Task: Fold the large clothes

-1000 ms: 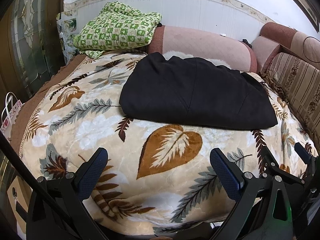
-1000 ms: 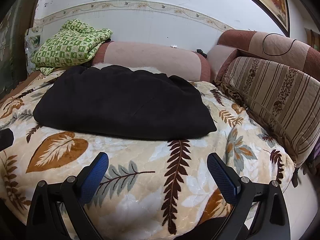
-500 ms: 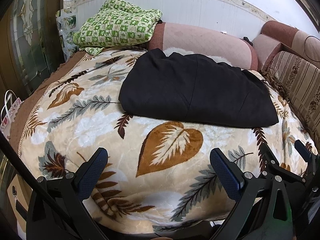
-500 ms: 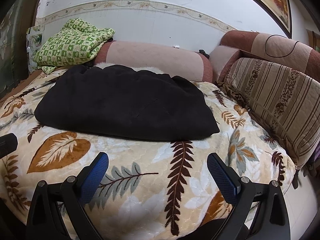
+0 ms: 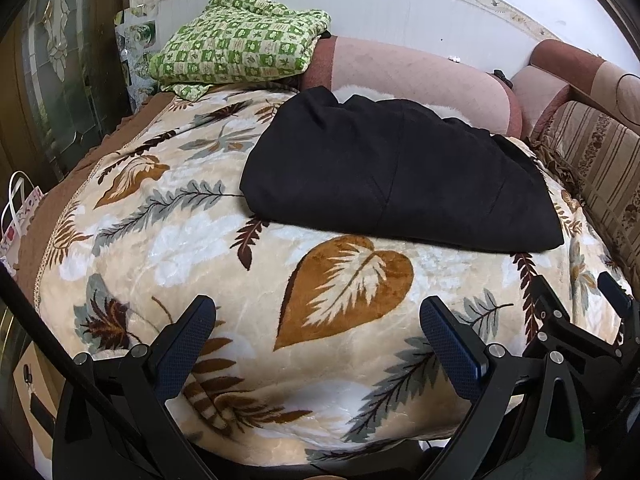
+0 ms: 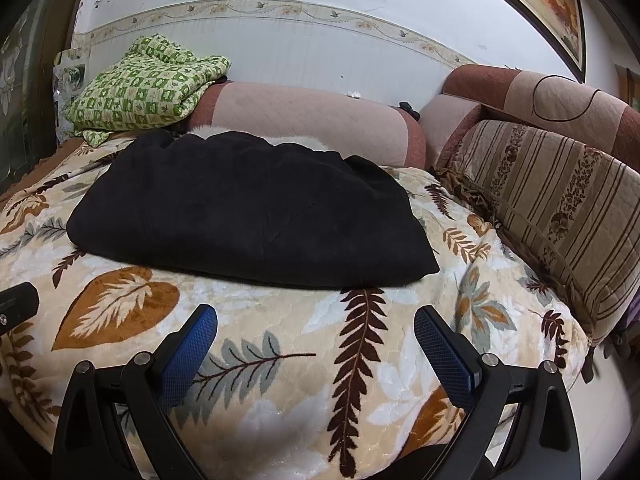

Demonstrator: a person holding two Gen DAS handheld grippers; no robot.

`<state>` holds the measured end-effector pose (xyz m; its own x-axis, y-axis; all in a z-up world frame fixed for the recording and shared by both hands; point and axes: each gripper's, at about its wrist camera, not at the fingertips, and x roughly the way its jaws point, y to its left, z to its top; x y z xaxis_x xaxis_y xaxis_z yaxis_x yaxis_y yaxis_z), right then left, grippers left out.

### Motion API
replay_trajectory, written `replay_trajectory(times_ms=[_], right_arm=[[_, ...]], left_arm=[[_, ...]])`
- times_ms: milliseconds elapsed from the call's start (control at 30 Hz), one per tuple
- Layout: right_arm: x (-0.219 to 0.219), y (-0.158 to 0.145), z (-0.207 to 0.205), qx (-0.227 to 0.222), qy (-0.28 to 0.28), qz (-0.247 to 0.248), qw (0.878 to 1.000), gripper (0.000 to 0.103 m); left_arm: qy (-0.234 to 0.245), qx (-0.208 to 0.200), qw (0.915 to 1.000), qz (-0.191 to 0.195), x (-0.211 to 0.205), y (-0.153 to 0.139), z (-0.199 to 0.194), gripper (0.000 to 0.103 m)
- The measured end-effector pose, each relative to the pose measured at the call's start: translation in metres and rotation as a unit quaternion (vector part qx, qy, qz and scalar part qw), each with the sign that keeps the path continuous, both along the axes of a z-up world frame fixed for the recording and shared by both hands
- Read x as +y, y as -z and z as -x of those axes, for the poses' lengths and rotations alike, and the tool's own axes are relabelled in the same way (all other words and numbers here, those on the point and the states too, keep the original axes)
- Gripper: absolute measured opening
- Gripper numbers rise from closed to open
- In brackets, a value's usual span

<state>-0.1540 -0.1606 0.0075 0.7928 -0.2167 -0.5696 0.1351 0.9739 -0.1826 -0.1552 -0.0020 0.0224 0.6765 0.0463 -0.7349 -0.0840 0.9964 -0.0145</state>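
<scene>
Left wrist view, left to right: green checked quilt (image 5: 236, 46) on the bolster; folded black garment (image 5: 396, 172) lying on the leaf-patterned blanket (image 5: 192, 248); left gripper (image 5: 316, 320) spread wide, empty; right gripper (image 6: 315, 322) likewise released, short of the garment.

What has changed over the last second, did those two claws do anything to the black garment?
Hardly anything. Both views drift slightly, the left gripper tipping a little so the bed sits slightly higher in its view. Nothing was grabbed or released: both the left and the right gripper stay open and empty above the leaf-print blanket. The folded black garment and green quilt lie as before.
</scene>
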Motion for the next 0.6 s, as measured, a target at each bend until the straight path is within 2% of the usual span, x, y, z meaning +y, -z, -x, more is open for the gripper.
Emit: replay_trajectory(times_ms=[600], right_arm=[[0.006, 0.004, -0.009, 0.008, -0.010, 0.004, 1.000, 0.100]], left_arm=[[-0.008, 0.029, 0.9995, 0.013, 0.015, 0.016, -0.013, 0.102]])
